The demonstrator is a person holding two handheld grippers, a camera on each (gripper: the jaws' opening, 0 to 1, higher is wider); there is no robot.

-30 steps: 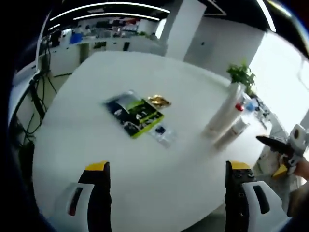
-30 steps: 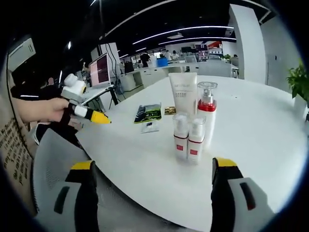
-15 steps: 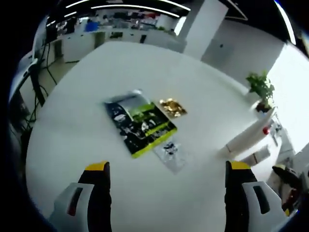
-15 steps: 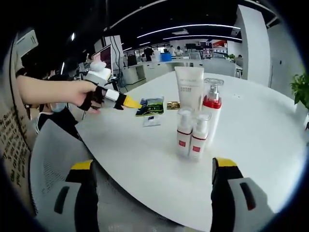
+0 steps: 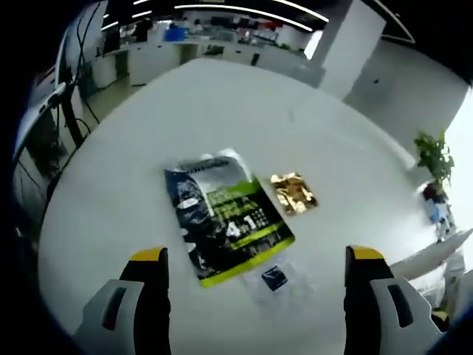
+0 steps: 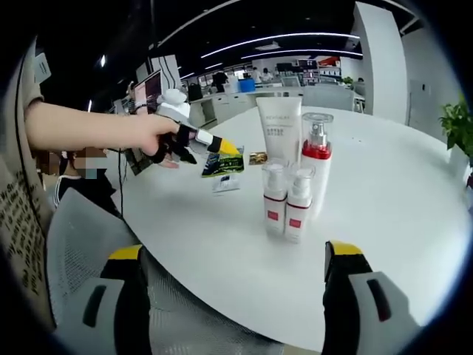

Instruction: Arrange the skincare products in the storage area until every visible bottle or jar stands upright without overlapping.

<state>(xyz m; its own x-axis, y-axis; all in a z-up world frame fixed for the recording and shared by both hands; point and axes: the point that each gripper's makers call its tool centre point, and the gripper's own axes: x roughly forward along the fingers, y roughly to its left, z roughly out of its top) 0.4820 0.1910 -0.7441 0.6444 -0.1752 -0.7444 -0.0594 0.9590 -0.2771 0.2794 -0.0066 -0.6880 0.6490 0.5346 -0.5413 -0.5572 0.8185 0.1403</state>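
Bottles (image 6: pixel 288 208) stand upright ahead of my right gripper (image 6: pixel 233 296), jaws apart. My left gripper (image 5: pixel 255 299), jaws wide, hovers over a green sachet (image 5: pixel 225 218), possibly a mask pack.

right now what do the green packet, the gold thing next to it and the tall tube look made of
Green packet: looks like glossy printed plastic film, with sheen across the print. Gold sachet: likely metallic foil, crinkled and glinting. Tall tube: probably matte white plastic, smooth with an even, dull surface; standing upright behind the pump bottles.
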